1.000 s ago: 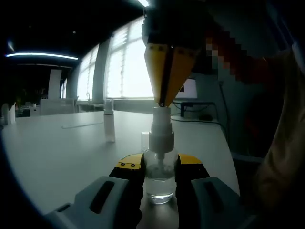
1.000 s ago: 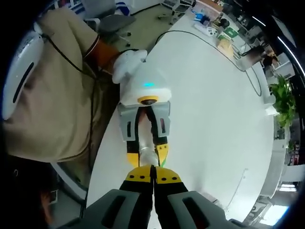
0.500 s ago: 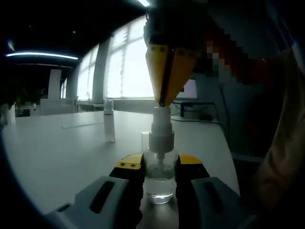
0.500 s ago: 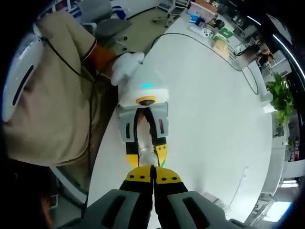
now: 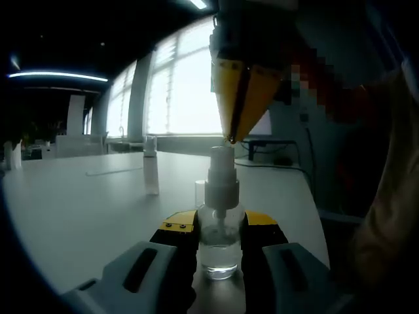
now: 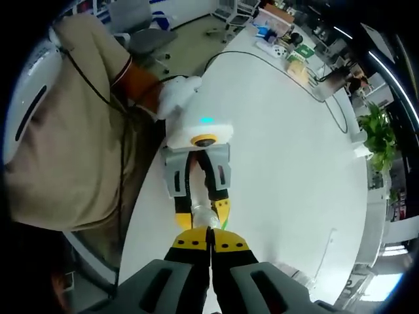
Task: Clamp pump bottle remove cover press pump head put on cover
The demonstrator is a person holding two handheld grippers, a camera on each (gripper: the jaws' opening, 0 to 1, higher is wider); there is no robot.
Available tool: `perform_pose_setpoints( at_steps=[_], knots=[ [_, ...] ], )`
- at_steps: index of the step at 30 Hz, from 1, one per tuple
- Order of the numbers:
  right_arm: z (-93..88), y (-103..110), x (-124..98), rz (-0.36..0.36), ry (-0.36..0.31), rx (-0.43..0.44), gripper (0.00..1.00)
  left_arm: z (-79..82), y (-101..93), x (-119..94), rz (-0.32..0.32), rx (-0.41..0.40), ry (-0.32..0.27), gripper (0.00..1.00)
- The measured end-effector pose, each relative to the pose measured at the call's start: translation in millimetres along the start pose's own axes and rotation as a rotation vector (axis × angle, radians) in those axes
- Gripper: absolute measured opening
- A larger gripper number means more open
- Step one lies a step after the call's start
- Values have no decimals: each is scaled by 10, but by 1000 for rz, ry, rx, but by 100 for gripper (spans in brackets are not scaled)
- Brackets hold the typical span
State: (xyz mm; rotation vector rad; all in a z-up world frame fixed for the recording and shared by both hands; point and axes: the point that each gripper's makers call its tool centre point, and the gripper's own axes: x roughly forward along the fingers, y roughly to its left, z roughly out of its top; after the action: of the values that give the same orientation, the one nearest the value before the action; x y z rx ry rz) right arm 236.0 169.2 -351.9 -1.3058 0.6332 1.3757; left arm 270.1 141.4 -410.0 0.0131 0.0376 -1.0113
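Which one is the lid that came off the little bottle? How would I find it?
Start at the big white table and find the clear pump bottle held between the left gripper's yellow-tipped jaws. Look past it toward the bright windows: a slim, see-through cover stands upright on the tabletop, apart from everything. Unlike the bottle, it has no white pump head and nothing grips it.

no readable text, labels or numbers anywhere

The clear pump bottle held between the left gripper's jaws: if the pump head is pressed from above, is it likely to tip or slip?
Probably steady: the pump bottle stands upright on the table, clamped low by the left gripper. It looks only partly filled, so likely light. Its tall pump head makes off-centre pushes from the shut right gripper riskier.
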Motion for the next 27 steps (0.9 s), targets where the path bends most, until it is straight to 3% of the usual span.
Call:
perform_pose_setpoints(
  at_steps=[21, 27],
  knots=[
    [-12, -56, -178, -146, -135, 82, 0, -3, 4, -2, 1, 2, -1, 16],
    [-96, -72, -183, -194, -159, 107, 0, -2, 10, -3, 1, 2, -2, 16]
  ],
)
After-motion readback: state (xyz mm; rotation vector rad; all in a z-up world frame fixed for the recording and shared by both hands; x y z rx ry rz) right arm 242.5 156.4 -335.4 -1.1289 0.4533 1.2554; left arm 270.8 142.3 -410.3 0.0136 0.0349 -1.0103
